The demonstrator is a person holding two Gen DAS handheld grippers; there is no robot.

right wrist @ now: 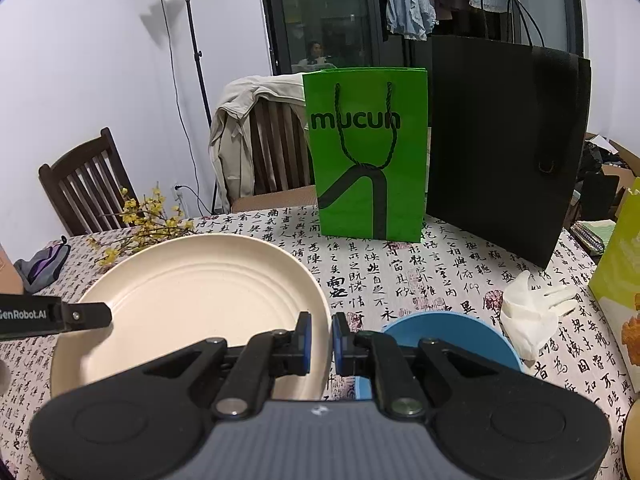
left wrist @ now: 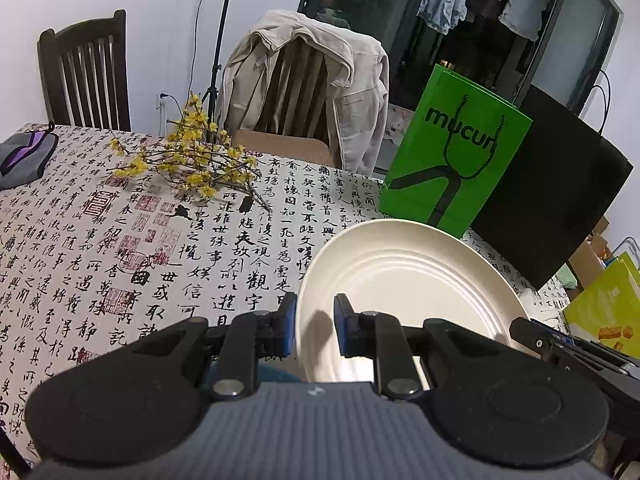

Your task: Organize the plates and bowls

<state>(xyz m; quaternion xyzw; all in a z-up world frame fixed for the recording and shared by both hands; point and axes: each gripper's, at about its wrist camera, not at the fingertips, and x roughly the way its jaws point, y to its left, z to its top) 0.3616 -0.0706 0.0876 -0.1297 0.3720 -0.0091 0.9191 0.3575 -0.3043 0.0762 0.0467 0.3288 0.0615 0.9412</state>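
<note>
1. The big cream plate is held up over the desk by both claws, one on each side
2. The left claw is pinched narrow on the plate's left edge; the rim sits between its blue pads
3. The right claw is pinched almost shut on the plate's right edge
4. A blue bowl sits on the desk just to the right of the plate, partly hidden under the right claw
5. If one hand goes faster than the other, the plate could twist and slip out, because each claw only grips a thin bit of rim
6. If the plate comes down too low, it could bump the blue bowl
7. The green bag and the yellow flowers are close behind and could get knocked
</note>
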